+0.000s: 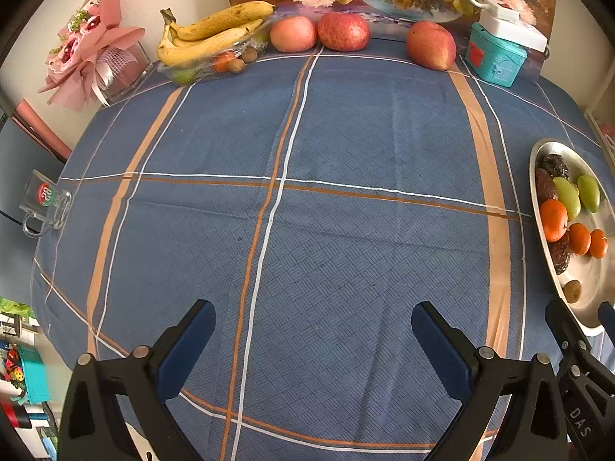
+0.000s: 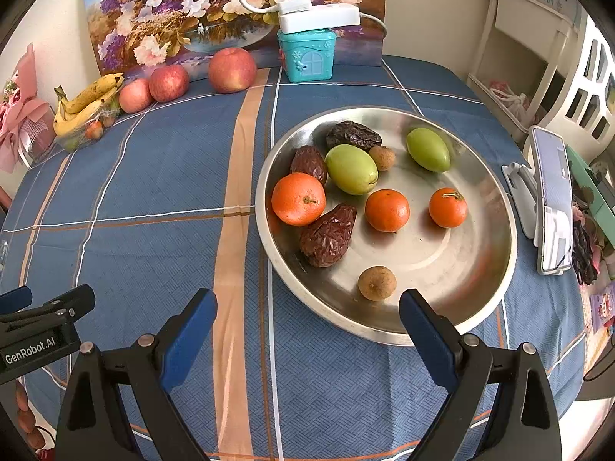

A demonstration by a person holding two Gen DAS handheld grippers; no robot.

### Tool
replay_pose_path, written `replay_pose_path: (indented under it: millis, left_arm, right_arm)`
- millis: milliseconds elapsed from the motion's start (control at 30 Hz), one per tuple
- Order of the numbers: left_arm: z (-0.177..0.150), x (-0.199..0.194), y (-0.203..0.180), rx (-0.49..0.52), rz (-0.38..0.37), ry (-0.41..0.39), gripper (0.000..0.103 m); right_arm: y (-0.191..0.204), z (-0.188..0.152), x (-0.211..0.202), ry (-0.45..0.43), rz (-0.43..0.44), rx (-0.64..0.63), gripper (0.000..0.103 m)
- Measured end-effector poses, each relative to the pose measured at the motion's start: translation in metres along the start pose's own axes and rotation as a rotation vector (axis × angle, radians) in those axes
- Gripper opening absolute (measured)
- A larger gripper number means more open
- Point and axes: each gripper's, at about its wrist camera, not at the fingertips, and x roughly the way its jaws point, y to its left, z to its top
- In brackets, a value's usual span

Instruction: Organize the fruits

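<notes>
Both the left gripper (image 1: pixel 313 330) and right gripper (image 2: pixel 307 319) were spread, empty, near the table's front edge; fruit lay in the metal bowl (image 2: pixel 496 207).

- The metal bowl (image 2: pixel 496 207) sat on the table's right side, holding small fruits.
- Three apples (image 2: pixel 232 70) lined the back edge, bananas (image 2: pixel 82 105) to their left.

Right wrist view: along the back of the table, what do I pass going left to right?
Bouquet → bananas → three apples → teal house box.
</notes>
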Motion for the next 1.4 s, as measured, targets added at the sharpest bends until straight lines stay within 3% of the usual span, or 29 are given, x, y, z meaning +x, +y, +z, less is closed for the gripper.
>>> replay_pose_path:
  millis: [1400]
  left_arm:
    - [-0.0008,0.0035,0.0006,0.007,-0.040,0.021,0.103]
  right_arm:
    - [-0.0046,-0.0009,0.0010,0.015,-0.017,0.018,0.096]
